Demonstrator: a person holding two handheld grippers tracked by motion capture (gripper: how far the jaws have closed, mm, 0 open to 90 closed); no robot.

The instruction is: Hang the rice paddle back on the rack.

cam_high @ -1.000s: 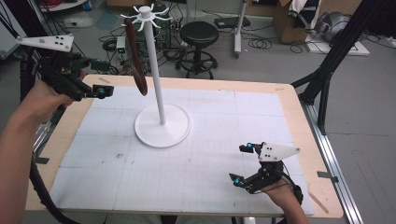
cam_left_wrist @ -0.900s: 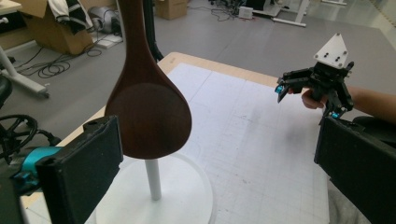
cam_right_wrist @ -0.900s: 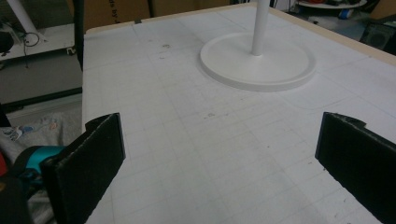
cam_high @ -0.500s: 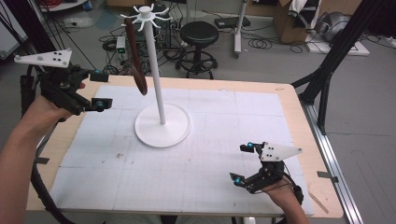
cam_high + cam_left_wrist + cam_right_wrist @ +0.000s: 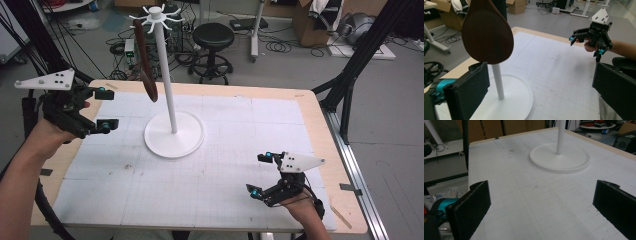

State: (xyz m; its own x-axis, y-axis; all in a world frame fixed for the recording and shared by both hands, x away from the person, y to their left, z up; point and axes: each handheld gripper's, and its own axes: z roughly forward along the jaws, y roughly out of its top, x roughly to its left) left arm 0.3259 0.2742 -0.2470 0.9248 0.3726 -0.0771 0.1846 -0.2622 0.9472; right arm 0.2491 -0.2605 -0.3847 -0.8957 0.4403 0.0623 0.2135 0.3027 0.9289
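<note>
Left tool [image 5: 102, 109] held above the desk's left edge, jaws wide and holding nothing, aimed toward the brown wooden spoon [image 5: 145, 65] that hangs from the spoked top of the white stand [image 5: 172, 135]. In the left gripper view the spoon's bowl [image 5: 487, 32] hangs just beyond the jaws, apart from them. Right tool [image 5: 260, 175] sits low over the near right of the desk [image 5: 310, 107], jaws wide, empty, well apart from the stand.
</note>
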